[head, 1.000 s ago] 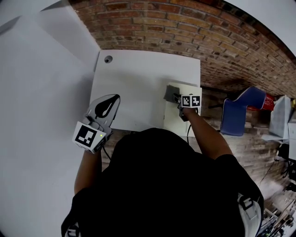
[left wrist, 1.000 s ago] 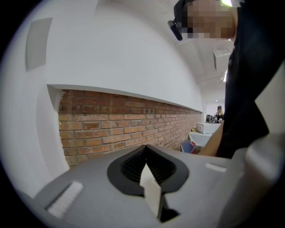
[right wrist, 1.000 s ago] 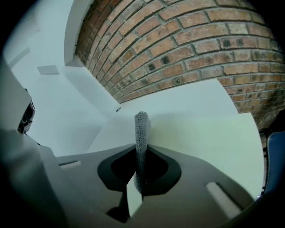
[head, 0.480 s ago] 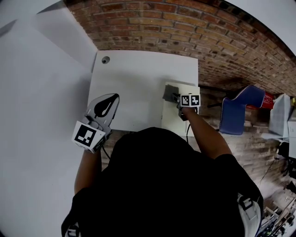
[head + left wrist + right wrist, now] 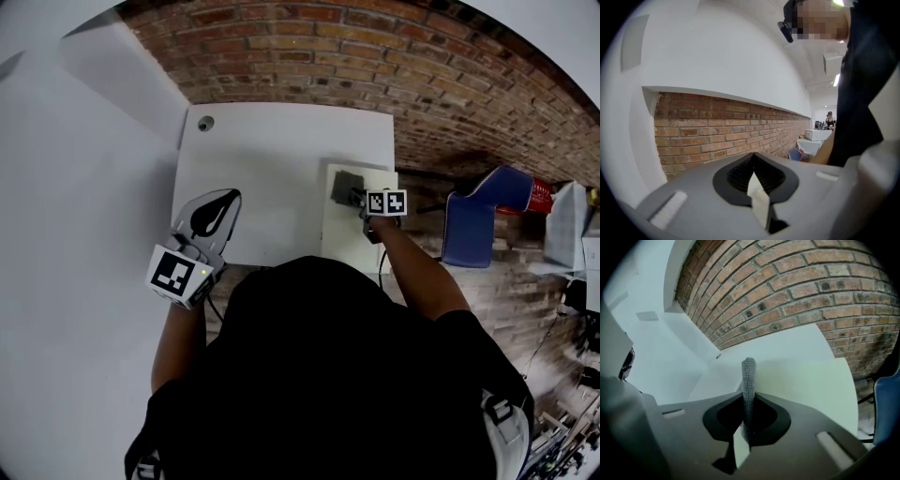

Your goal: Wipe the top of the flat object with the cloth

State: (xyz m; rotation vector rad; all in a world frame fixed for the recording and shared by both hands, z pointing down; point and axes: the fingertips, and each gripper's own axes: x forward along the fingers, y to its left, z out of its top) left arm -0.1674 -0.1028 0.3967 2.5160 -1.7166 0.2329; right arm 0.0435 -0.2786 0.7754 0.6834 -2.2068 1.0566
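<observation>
- White counter (image 5: 272, 169), mostly bare.
- Pale flat object (image 5: 345, 239) lies at its right near edge (a grey cloth (image 5: 345, 187) rests on top).
- Small round hole (image 5: 204, 123), far left corner.

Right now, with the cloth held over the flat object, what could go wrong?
1. The flat object lies by the right edge of the table, and the left gripper, shut and empty, is away from it; wiping might push it off.
2. The right gripper pinches only a thin fold of the cloth, which may slip out under pressure.
</observation>
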